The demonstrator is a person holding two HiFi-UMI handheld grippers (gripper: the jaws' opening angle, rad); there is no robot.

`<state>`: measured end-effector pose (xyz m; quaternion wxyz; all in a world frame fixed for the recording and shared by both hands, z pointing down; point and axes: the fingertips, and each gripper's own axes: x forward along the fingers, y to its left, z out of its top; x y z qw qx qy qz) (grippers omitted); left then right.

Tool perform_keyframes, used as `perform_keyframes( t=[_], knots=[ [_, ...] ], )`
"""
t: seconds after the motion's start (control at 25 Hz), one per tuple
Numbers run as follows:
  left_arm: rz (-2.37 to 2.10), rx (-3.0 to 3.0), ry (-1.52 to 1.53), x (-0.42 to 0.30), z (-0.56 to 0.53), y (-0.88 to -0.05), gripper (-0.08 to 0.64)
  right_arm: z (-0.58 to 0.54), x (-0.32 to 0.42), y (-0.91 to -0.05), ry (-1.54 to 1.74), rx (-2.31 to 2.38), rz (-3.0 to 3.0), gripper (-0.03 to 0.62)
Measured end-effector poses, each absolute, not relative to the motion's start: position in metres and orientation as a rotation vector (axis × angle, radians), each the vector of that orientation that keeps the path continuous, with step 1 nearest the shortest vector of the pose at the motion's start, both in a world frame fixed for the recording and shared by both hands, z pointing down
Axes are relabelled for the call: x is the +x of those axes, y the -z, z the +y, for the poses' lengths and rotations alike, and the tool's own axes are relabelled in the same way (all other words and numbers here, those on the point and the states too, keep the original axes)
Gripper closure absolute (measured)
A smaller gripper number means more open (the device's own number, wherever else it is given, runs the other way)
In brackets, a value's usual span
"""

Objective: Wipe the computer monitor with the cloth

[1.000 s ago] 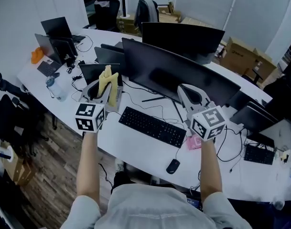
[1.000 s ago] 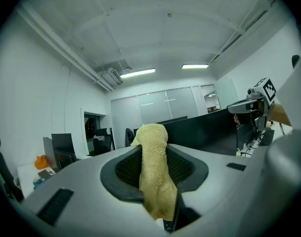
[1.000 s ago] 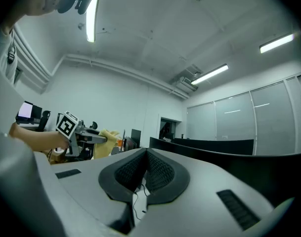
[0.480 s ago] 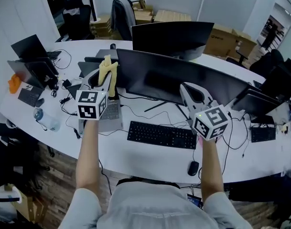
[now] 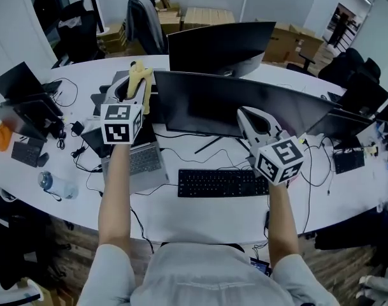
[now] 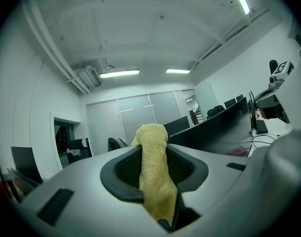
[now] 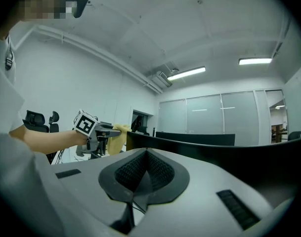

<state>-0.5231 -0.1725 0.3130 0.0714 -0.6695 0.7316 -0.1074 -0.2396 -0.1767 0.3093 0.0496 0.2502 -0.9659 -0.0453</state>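
Two claws were raised over the white bench (image 5: 200, 215), one in each of the person's hands. The left claw (image 5: 131, 89) was clamped on the single yellow cloth (image 5: 140, 75), whose free end stuck up past the tips. In the left gripper view the cloth (image 6: 153, 152) ran straight down the middle of that claw (image 6: 157, 181), pinched between both jaws. The cloth sat just beside the upper left corner of the front monitor (image 5: 244, 107); whether it touched the screen could not be told. The right claw (image 5: 254, 121) hung in front of that monitor's lower right part. Its own view showed the right claw (image 7: 143, 174) with its jaws pressed together and nothing between them.

Two large dark monitors stood mid-bench, the second monitor (image 5: 219, 46) behind the first. Two black keyboards lay on the bench: one keyboard (image 5: 222, 183) below the front monitor, the other keyboard (image 5: 350, 161) at the right. One grey laptop (image 5: 139, 161) lay open below the left claw, and one water bottle (image 5: 53, 185) lay at the left edge.
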Motion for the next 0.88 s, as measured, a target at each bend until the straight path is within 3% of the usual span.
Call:
perform_keyframes(
  t=[0.88],
  knots=[
    [1.972,-2.169,0.553,-0.483,-0.197,-0.371,0.425,-0.173,-0.241,-0.334,0.068,0.844,-2.905,0.569]
  ],
)
